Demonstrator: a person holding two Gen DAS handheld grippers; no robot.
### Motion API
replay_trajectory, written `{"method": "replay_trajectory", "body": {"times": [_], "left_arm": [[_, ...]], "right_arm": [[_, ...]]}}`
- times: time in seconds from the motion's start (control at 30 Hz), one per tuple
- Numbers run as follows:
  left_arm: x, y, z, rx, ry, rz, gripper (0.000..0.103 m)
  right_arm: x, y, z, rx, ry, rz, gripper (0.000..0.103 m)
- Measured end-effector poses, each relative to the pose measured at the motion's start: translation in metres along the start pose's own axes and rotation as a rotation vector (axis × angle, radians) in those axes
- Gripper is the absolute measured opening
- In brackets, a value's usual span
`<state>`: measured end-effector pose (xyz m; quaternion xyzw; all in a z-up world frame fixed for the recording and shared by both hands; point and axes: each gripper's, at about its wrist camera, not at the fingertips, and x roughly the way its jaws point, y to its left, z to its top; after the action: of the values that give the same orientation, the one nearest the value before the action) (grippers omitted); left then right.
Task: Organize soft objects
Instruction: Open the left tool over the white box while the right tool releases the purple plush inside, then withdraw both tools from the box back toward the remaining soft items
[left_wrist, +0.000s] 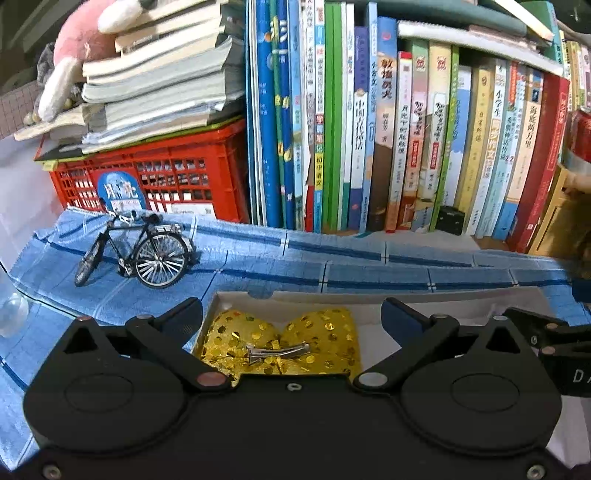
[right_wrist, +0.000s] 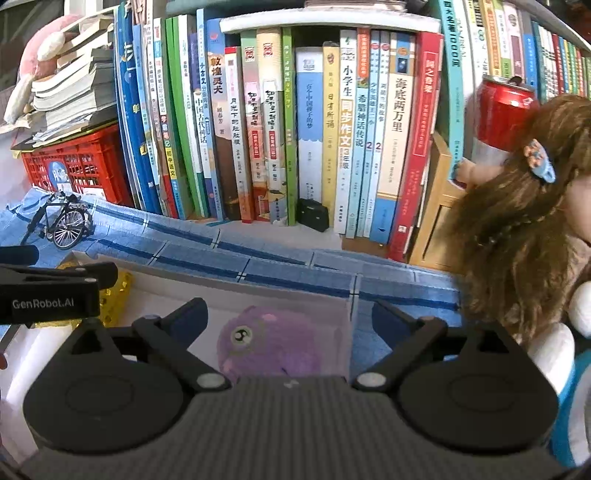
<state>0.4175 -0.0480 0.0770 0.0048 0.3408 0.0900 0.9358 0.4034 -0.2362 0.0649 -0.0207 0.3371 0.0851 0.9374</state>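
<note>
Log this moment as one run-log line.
left tongs: open over gold sequin bow | right tongs: open over purple plush | both items in white box

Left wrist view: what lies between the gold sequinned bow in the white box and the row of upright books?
In the left wrist view, only the box's white far wall and blue checked cloth separate the gold bow from the books.

To the left of my right jaws, the black clamp body of my left gripper is showing "GenRobot.AI"; beyond my jaws, a tall white book spine is reading "海底两万里".
</note>
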Motion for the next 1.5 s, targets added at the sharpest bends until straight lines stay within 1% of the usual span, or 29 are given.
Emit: {"method": "replay_trajectory", "body": {"times": [0.2,0.27,0.5,0.57,0.7,0.83,0.9,1.03,1.2,1.3,1.43,1.5], "left_arm": [[-0.018,-0.002,0.003,-0.002,-0.023,-0.009,0.103],[-0.027,-0.002,0.004,-0.007,-0.030,-0.024,0.103],[-0.065,-0.004,0.001,-0.013,-0.059,-0.048,0.103],[-0.079,-0.001,-0.001,-0.027,-0.069,-0.069,0.103],[-0.118,0.006,-0.009,-0.053,-0.114,-0.103,0.103],[-0.167,0.013,-0.018,-0.056,-0.178,-0.128,0.103],[-0.191,0.017,-0.023,-0.055,-0.208,-0.139,0.103],[-0.237,0.029,-0.040,-0.054,-0.252,-0.177,0.103],[-0.277,0.047,-0.068,-0.049,-0.299,-0.159,0.103],[-0.294,0.063,-0.086,-0.058,-0.313,-0.155,0.103],[-0.306,0.091,-0.111,-0.082,-0.308,-0.163,0.103],[-0.313,0.104,-0.124,-0.081,-0.316,-0.147,0.103]], "right_arm": [[-0.015,-0.003,-0.006,0.001,-0.004,-0.016,0.101],[-0.021,-0.004,-0.007,0.004,-0.010,-0.018,0.103],[-0.051,-0.001,-0.011,0.015,-0.034,-0.039,0.103],[-0.065,0.000,-0.013,0.024,-0.046,-0.042,0.103],[-0.099,0.004,-0.022,0.045,-0.095,-0.055,0.103],[-0.135,0.013,-0.032,0.034,-0.112,-0.051,0.103],[-0.156,0.020,-0.039,0.021,-0.135,-0.059,0.103],[-0.198,0.028,-0.053,0.001,-0.187,-0.074,0.103],[-0.242,0.035,-0.075,-0.028,-0.230,-0.084,0.103],[-0.262,0.034,-0.091,-0.024,-0.255,-0.093,0.103],[-0.278,0.034,-0.113,-0.005,-0.277,-0.105,0.103],[-0.283,0.034,-0.123,-0.010,-0.282,-0.119,0.103]]}}
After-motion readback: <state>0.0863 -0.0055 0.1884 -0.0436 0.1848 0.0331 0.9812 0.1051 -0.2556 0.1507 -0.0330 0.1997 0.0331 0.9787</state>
